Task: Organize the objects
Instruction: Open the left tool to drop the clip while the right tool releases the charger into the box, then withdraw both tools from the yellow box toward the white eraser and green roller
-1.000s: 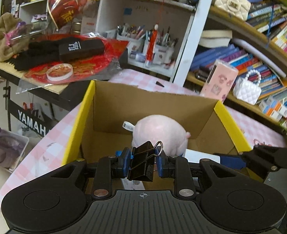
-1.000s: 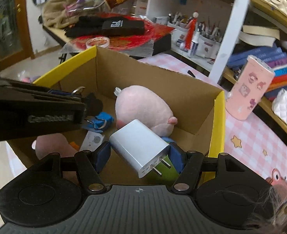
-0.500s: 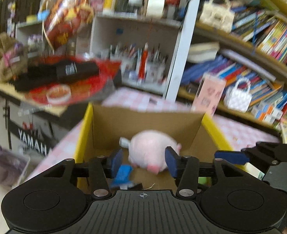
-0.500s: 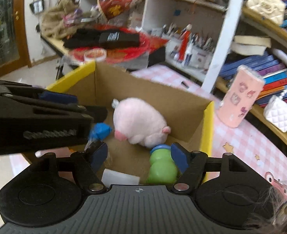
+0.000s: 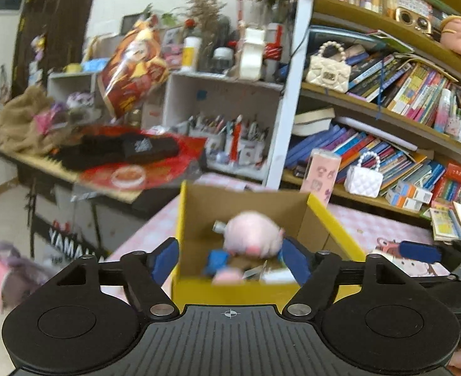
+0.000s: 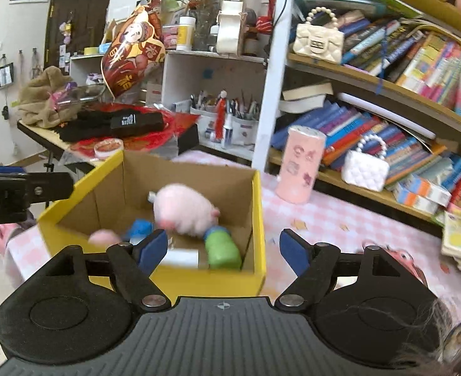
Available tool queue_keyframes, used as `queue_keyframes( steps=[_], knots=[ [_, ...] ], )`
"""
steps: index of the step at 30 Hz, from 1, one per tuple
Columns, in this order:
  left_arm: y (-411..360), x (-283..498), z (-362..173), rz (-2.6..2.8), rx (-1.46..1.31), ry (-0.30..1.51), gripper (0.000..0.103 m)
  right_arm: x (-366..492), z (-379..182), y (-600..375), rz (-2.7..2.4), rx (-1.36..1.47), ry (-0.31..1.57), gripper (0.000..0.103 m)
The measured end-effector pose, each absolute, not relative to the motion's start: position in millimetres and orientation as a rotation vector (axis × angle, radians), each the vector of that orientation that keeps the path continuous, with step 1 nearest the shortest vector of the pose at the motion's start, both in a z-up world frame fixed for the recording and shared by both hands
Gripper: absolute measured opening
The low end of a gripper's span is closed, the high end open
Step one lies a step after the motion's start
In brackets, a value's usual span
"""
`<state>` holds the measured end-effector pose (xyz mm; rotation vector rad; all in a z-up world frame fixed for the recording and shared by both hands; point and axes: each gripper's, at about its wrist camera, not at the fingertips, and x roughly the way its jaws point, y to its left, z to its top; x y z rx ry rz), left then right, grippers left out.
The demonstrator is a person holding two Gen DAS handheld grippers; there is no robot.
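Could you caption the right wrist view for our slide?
Open right gripper empty above the yellow-rimmed cardboard box holding a pink plush toy.

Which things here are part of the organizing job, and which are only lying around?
Job: cardboard box, pink plush, green bottle, left gripper, right gripper, both open and empty.
Lying about: pink tumbler, white handbag, books.

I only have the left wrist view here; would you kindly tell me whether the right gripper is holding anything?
Observer: No. The right gripper has just been opening its jaws, and nothing is between them.
Operator: Thank you. Is anything in the box that my view hides?
Observer: Yes, a green bottle with a blue cap lies beside the pink plush, near the right wall of the box.
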<state>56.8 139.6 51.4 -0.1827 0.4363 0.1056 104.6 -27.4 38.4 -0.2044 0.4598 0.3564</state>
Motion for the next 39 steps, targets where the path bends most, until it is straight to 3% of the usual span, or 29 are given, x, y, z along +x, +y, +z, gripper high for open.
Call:
queue_keyframes(
  steps=[22, 39],
  knots=[
    [102.7, -22.9, -2.1, -0.083, -0.119, 0.651, 0.081, -10.3, -10.0, -68.7, 0.145, -0.125, 0.645, 0.077],
    [29.8, 2.4, -11.0, -0.304, -0.021, 0.698, 0.082, -17.5, -19.0, -134.3, -0.045, -0.076, 0.693, 0.077]
  ],
)
